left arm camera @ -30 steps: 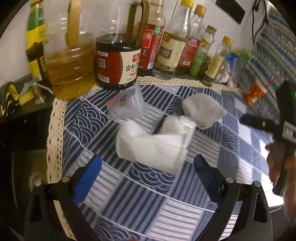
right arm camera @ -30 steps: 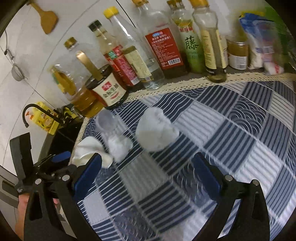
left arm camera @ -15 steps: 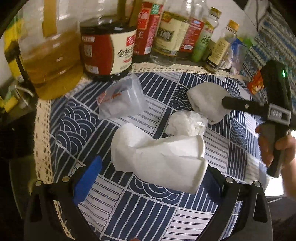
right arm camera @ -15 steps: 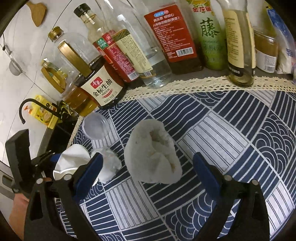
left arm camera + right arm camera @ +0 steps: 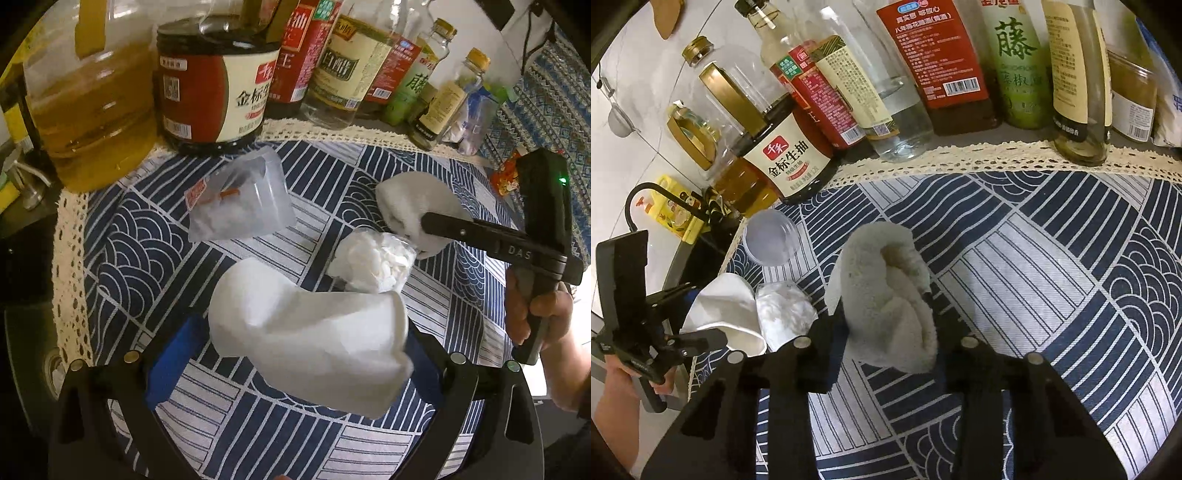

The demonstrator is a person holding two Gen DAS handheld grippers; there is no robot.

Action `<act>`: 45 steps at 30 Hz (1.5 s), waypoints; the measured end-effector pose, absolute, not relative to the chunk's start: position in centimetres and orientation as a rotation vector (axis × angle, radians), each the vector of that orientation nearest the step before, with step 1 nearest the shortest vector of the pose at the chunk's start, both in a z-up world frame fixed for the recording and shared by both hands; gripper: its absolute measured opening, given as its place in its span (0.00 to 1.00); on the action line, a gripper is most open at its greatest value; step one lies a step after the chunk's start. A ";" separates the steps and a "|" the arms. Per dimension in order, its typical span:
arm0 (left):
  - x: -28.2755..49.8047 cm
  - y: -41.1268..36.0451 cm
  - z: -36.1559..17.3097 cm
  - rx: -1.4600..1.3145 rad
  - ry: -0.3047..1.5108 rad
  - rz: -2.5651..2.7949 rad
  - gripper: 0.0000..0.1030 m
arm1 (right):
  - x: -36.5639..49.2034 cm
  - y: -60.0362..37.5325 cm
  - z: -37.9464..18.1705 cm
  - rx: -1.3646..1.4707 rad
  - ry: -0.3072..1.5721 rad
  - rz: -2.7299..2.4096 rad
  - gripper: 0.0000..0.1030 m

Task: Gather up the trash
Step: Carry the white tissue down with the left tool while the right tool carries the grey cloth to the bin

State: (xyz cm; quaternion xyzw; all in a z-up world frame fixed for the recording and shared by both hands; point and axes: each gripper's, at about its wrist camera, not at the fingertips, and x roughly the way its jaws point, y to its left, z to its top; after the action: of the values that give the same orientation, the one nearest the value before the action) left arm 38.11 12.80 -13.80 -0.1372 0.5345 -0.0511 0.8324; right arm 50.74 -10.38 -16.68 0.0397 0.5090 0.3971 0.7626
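A folded white paper napkin (image 5: 306, 332) lies on the blue patterned tablecloth (image 5: 122, 240), between the wide jaws of my left gripper (image 5: 295, 362), whose blue pad (image 5: 173, 362) stands clear of it. Behind it sit a crumpled clear bag of white scraps (image 5: 373, 262) and a clear plastic cup (image 5: 240, 206) on its side. My right gripper (image 5: 886, 332) is closing on an off-white tissue wad (image 5: 886, 288), its fingers pinching the wad from both sides. The napkin (image 5: 720, 310), the bag (image 5: 783, 314) and the cup (image 5: 770, 238) lie to its left.
Along the back edge stand an oil jug (image 5: 88, 103), a soy sauce bottle (image 5: 214, 85) and several other condiment bottles (image 5: 1019, 62). The cloth's lace border (image 5: 66, 258) marks the left edge, with a black tap (image 5: 646, 192) beyond. A red snack cup (image 5: 506, 177) sits far right.
Both grippers have come down and closer to the trash. The right jaws went from wide apart to closed around the tissue wad. The napkin now lies between the left jaws.
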 end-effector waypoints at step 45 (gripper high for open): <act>19.7 9.1 -6.3 -0.287 0.931 -0.183 0.81 | 29.8 -16.7 -7.6 0.099 0.922 0.757 0.30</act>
State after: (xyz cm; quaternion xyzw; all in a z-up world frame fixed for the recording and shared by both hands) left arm 19.73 9.13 -6.35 -0.1379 0.4467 -0.0880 0.8796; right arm 29.84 -16.71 -7.62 0.0465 0.4340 0.3564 0.8261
